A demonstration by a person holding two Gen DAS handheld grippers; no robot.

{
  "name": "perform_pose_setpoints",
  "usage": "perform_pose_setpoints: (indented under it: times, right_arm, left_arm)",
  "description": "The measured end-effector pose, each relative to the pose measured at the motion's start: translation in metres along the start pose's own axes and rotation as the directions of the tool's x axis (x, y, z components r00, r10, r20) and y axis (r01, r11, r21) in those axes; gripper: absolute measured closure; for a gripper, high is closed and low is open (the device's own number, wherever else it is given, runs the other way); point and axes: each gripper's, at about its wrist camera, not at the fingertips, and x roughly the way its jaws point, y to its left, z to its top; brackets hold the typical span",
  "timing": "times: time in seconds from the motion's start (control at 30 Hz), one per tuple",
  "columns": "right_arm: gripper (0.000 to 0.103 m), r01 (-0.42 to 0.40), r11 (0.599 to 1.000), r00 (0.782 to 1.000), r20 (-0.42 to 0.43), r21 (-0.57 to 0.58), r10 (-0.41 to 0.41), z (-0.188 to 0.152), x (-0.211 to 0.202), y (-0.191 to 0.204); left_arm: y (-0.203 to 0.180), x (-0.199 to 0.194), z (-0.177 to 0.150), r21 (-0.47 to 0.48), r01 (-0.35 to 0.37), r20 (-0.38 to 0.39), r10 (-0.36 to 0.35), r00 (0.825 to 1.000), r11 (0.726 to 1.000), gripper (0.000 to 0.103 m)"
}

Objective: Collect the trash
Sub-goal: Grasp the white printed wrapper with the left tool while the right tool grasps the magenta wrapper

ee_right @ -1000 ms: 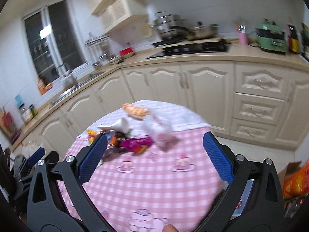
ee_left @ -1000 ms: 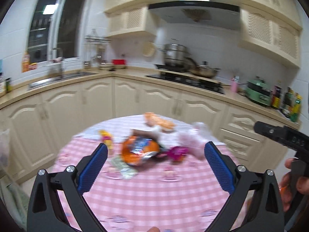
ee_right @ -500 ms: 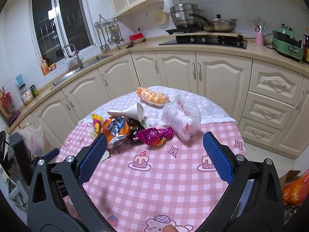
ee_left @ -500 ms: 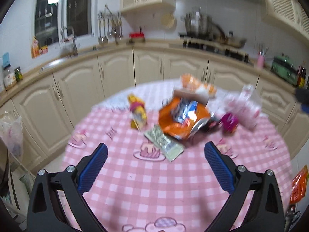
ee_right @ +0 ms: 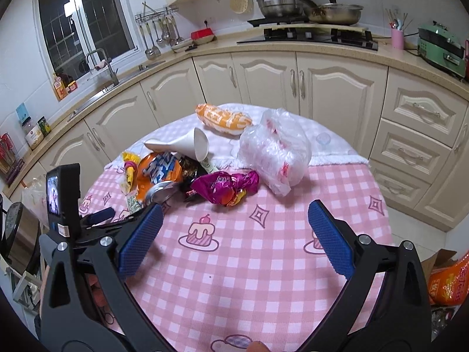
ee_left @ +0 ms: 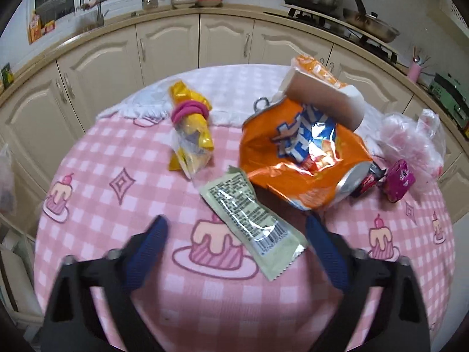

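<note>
Trash lies on a round table with a pink checked cloth [ee_left: 117, 205]. A pale green wrapper [ee_left: 252, 220] lies nearest my open, empty left gripper [ee_left: 237, 234], between its fingers. Behind it are an orange chip bag [ee_left: 299, 152], a yellow packet with a pink band [ee_left: 190, 123], a paper cone [ee_left: 325, 99], a magenta wrapper [ee_left: 400, 179] and a clear plastic bag [ee_left: 410, 143]. My right gripper [ee_right: 234, 231] is open and empty, above the cloth in front of the magenta wrapper [ee_right: 225, 186] and plastic bag [ee_right: 275, 149]. The left gripper's body [ee_right: 63, 193] shows at the right wrist view's left.
An orange bread pack [ee_right: 222, 118] lies at the table's far side. Cream kitchen cabinets [ee_right: 322, 85] curve round behind the table, with a stove [ee_right: 307, 33] and sink [ee_right: 99, 64]. An orange bag [ee_right: 448, 281] sits in a box on the floor at the right.
My left gripper has moved forward and down toward the table; the green wrapper now lies between its fingers. My right gripper has come slightly closer to the trash.
</note>
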Motion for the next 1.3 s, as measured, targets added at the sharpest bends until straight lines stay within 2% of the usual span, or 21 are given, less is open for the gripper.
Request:
perform_pose_setpoints:
  times: [0.07,0.17,0.3,0.33,0.43,0.47,0.53,0.57,0.67,0.73,0.77,0.83,0.9,1.03,1.2,1.3]
  right_arm:
    - [0.006,0.0,1.0,1.0,-0.006,-0.003,0.0,-0.001,0.003,0.001]
    - [0.006,-0.007,1.0,1.0,-0.022,-0.005,0.007,-0.002,0.011,0.003]
    - [0.006,-0.014,1.0,0.999,-0.044,-0.009,0.014,-0.004,0.026,0.009]
    - [0.006,-0.013,1.0,0.998,-0.054,-0.008,0.012,-0.004,0.033,0.01]
    - [0.006,-0.016,1.0,0.997,-0.077,0.0,0.016,-0.002,0.054,0.013]
    - [0.006,-0.015,1.0,0.996,-0.083,0.004,0.015,-0.002,0.061,0.014]
    - [0.006,-0.014,1.0,0.996,-0.09,0.014,0.015,0.002,0.074,0.013]
    - [0.006,-0.014,1.0,0.996,-0.092,0.028,0.016,0.004,0.081,0.013]
    - [0.009,-0.004,0.998,0.995,-0.101,0.059,0.01,0.008,0.099,0.012]
    - [0.025,-0.001,0.997,0.994,-0.11,0.08,0.01,0.009,0.109,0.012]
    - [0.041,0.007,0.997,0.993,-0.119,0.078,0.002,0.008,0.115,0.013]
    - [0.062,0.016,0.998,0.991,-0.134,0.057,-0.008,0.006,0.12,0.015]
    - [0.069,-0.003,0.999,0.99,-0.139,0.051,0.01,0.004,0.118,0.016]
    - [0.07,-0.054,0.996,0.99,-0.13,0.072,0.063,-0.007,0.104,0.011]
    - [0.071,-0.131,0.988,0.987,-0.08,0.082,0.138,-0.016,0.067,0.002]
    - [0.071,-0.15,0.986,0.987,-0.047,0.072,0.154,-0.014,0.047,-0.001]
  left_arm:
    - [0.003,-0.003,-0.002,0.009,0.004,0.011,-0.004,1.0,1.0,0.054]
    - [0.013,-0.007,-0.005,0.015,0.027,0.013,-0.027,1.0,1.0,0.074]
    - [0.023,-0.01,-0.006,0.02,0.062,0.015,-0.062,0.998,0.998,0.076]
    - [0.023,-0.01,-0.006,0.022,0.064,0.014,-0.064,0.998,0.998,0.073]
    - [0.018,-0.007,-0.003,0.037,0.055,0.014,-0.055,0.998,0.998,0.05]
    - [0.016,-0.006,-0.003,0.044,0.047,0.012,-0.048,0.999,0.998,0.05]
    - [0.013,-0.004,-0.001,0.05,0.051,0.012,-0.052,0.999,0.997,0.055]
    - [0.013,-0.004,0.0,0.046,0.055,0.013,-0.056,0.998,0.997,0.072]
    - [0.021,-0.006,0.0,0.016,0.073,0.018,-0.074,0.997,0.997,0.08]
    - [0.022,-0.008,-0.002,0.012,0.079,0.021,-0.079,0.997,0.997,0.082]
    - [0.023,-0.009,-0.003,0.012,0.081,0.022,-0.081,0.996,0.997,0.083]
    - [0.024,-0.012,-0.007,0.015,0.082,0.025,-0.082,0.996,0.997,0.084]
    - [0.025,-0.016,-0.011,0.009,0.089,0.029,-0.089,0.996,0.996,0.085]
    - [0.034,-0.031,-0.022,-0.025,0.109,0.06,-0.107,0.992,0.994,0.086]
    - [0.035,-0.054,-0.038,-0.039,0.148,0.109,-0.143,0.984,0.988,0.086]
    - [0.031,-0.069,-0.042,-0.035,0.165,0.142,-0.159,0.977,0.986,0.087]
